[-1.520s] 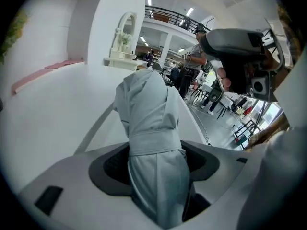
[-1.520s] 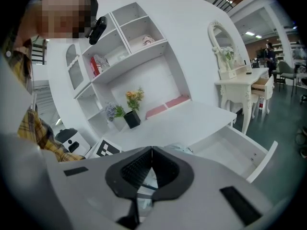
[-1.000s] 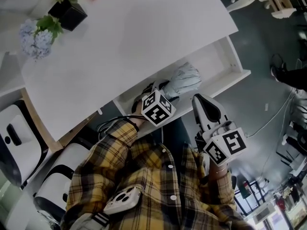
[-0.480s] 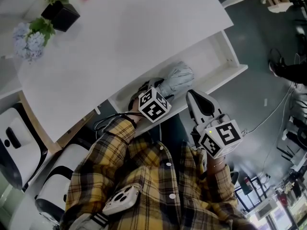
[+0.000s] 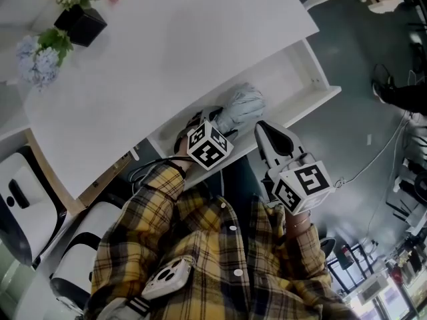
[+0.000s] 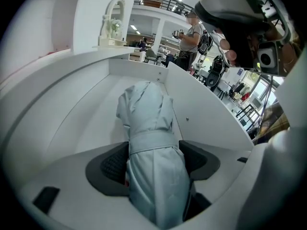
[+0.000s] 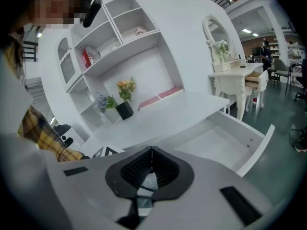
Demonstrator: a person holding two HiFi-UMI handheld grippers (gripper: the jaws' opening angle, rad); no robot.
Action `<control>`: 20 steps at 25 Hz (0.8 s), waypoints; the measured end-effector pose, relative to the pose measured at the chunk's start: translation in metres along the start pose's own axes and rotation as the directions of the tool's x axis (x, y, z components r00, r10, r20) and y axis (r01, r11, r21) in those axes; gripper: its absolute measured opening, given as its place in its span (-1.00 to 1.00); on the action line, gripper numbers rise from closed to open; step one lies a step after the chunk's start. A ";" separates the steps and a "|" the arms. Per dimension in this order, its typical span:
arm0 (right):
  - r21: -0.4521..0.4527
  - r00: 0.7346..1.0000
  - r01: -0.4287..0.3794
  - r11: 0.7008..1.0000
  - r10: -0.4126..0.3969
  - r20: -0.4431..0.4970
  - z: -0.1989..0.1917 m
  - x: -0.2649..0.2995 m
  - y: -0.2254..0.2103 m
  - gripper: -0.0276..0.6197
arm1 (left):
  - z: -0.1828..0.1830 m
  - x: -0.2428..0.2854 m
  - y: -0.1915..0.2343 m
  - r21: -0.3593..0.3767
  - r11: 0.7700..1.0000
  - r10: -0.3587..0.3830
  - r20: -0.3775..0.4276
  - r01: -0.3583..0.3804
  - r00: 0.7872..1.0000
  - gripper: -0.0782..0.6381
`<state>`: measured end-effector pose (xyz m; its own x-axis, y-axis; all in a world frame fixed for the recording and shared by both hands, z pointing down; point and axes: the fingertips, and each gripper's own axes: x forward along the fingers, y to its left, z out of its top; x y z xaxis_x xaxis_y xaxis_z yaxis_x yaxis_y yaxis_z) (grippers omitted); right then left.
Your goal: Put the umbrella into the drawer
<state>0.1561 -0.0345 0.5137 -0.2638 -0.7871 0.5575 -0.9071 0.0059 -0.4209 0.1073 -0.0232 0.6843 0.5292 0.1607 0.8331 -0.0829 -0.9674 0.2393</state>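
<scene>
Left gripper (image 6: 153,163) clamped on the one folded grey umbrella (image 6: 147,110), right gripper (image 7: 151,167) pinched closed on nothing just beside it, umbrella's far end reaching into the single open white drawer (image 6: 207,113) under the desk (image 5: 187,45).

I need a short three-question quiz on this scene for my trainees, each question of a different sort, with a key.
1. True or false: the left gripper is shut on the grey umbrella.
2. Where does the umbrella's far end lie? A on the desk top; B in the open drawer; C on the floor.
3. Fill in: the right gripper's jaws are ____, with nothing held between them.

Key: 1 true; 2 B; 3 together.
</scene>
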 end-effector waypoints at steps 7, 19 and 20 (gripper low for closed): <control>-0.004 1.000 -0.022 1.000 0.022 0.004 0.003 -0.005 0.003 -0.86 | 0.003 -0.010 0.001 0.039 0.997 0.069 0.009 -0.069 0.998 0.16; -0.067 0.997 -0.069 0.995 0.070 0.016 0.026 -0.011 0.021 -0.86 | 0.011 -0.056 0.006 0.003 0.988 0.151 0.040 -0.152 0.988 0.16; -0.076 0.997 -0.070 0.995 0.072 0.018 0.028 -0.012 0.022 -0.86 | 0.014 -0.062 0.007 -0.001 0.988 0.157 0.053 -0.158 0.986 0.16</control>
<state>0.1485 -0.0424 0.4775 -0.3222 -0.7957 0.5128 -0.9086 0.1077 -0.4036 0.0854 -0.0425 0.6272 0.5536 -0.0042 0.8328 -0.1664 -0.9804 0.1056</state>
